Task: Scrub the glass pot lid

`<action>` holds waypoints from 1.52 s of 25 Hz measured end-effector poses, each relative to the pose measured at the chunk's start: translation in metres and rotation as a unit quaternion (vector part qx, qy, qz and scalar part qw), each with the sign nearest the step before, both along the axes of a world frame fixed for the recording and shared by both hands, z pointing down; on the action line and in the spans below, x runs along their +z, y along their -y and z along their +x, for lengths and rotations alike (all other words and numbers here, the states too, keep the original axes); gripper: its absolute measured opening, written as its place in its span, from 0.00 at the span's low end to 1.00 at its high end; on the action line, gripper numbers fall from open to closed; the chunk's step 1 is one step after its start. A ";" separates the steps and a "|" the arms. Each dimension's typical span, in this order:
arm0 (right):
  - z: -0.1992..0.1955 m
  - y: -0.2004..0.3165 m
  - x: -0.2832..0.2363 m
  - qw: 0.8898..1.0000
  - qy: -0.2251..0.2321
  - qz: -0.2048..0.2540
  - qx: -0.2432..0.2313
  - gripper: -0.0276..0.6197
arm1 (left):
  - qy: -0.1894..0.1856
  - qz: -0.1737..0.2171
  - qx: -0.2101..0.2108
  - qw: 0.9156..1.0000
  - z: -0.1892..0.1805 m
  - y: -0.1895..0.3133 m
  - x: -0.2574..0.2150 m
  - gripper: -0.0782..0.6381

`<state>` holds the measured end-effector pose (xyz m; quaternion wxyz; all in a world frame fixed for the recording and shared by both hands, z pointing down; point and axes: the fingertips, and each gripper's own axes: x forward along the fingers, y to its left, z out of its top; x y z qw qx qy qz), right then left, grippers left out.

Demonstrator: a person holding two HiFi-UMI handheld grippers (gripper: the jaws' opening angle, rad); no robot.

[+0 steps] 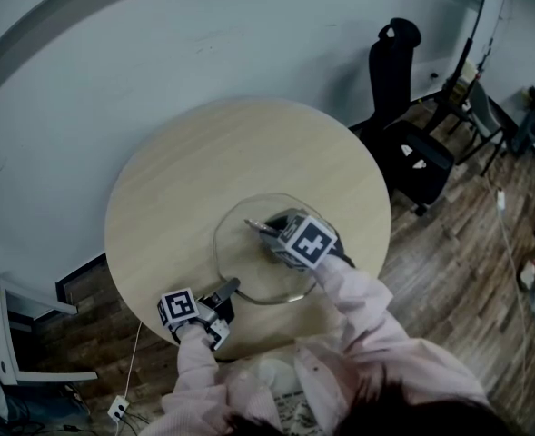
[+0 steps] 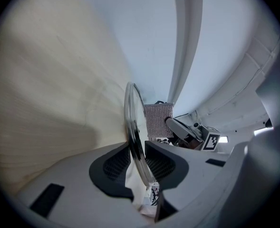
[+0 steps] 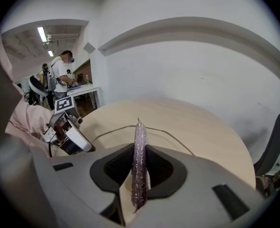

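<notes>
Pink sleeves (image 1: 358, 307) fill the bottom of the head view, one arm to each tool. At lower left, the left gripper (image 1: 226, 291) is clamped on the near rim of the glass lid (image 1: 244, 262). Its own view shows the metal band of the rim pinched between the two ribbed pads, jaws partly closed around it.

The lid sits at the centre-bottom of the frame, on the near part of the round wooden tabletop (image 1: 203, 171), close to its front edge. I cannot tell whether it rests flat or is propped slightly.

Just beyond, over the lid's far half, the right gripper (image 1: 260, 227) holds a thin purple scrub pad (image 3: 139, 146). Its jaws are nearly together, squeezing the pad edge-on so it sticks out ahead of the tips.

Farther off, a black chair (image 1: 403, 125) stands at upper right on the wood floor, and a pale wall (image 1: 158, 44) runs across the top.

The weak point looks like the left hold, which is only a narrow bite on a smooth rim. Hard strokes from the pad could lever the glass out of those pads or skid the lid toward the tabletop's near edge. The pad itself is floppy and gripped along one margin, so a dragging stroke might fold it or pull it free, putting bare jaw on glass.
</notes>
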<state>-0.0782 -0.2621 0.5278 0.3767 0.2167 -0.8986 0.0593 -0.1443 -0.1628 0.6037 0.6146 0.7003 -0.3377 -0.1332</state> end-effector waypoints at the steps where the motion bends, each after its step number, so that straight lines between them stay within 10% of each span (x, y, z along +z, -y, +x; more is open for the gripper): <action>1: 0.004 0.003 -0.001 1.000 -0.003 0.002 0.005 0.16 | 0.001 -0.001 0.001 1.000 0.000 0.000 0.000 0.24; 38: 0.074 0.048 0.014 0.993 -0.075 0.020 0.088 0.16 | 0.027 -0.003 0.009 1.000 -0.005 0.007 -0.001 0.25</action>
